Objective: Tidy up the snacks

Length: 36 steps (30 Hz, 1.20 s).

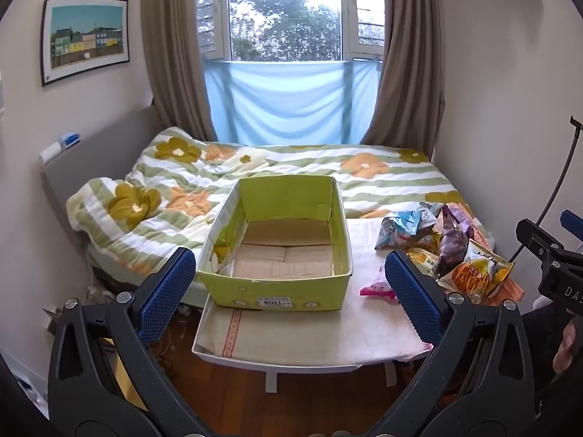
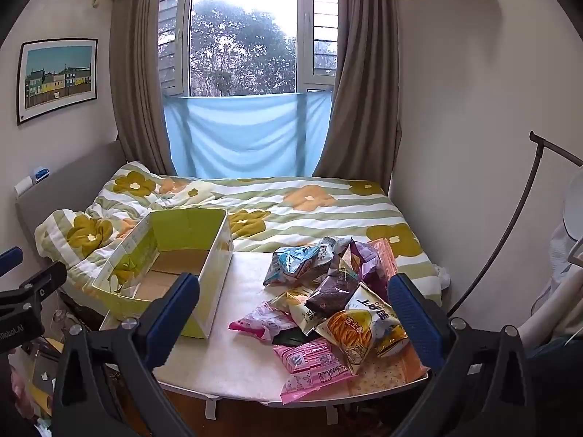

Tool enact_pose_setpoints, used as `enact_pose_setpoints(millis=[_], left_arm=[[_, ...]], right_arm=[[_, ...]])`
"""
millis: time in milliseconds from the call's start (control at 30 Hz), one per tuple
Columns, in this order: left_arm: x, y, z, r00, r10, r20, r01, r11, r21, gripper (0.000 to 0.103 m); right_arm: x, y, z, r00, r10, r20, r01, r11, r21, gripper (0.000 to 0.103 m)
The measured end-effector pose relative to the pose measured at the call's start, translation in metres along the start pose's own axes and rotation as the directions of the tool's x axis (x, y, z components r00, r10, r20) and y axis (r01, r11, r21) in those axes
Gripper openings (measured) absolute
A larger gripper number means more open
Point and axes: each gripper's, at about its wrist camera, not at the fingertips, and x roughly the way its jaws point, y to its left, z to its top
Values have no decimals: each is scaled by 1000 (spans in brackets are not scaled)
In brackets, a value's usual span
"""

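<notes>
lime-green cardboard box (image 1: 277, 280) w/ plain tan bottom | green-and-white striped quilt (image 2: 309, 211), mustard + orange flowers | pink foil snack packet (image 2: 309, 364) | pale blue cloth (image 1: 291, 102)

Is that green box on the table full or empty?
Empty: the green box shows only bare cardboard floor; the snack packets lie beside it.

Bed: flowered quilt (image 2: 309, 211) — rumpled at the left
Wall: framed picture (image 1: 85, 38)
Window: brown curtains (image 1: 171, 54) — blue cloth (image 2: 247, 134) below

The white sticker (image 1: 274, 302) on the green cardboard box's (image 1: 277, 284) front wall reads "1508" upside down. The yellow-and-white crisp packet (image 2: 368, 327) carries "上好佳". The other claw's black body (image 1: 568, 291) shows "DAS".
</notes>
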Motion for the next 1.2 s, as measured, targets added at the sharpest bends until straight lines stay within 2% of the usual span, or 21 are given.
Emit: enact_pose_setpoints(millis=[1200], left_arm=[[10,-5,-2,999,-16,-28,16,1000,8,103]], right_arm=[[-1,1,0,1000,-5,-15,5,1000,6,103]])
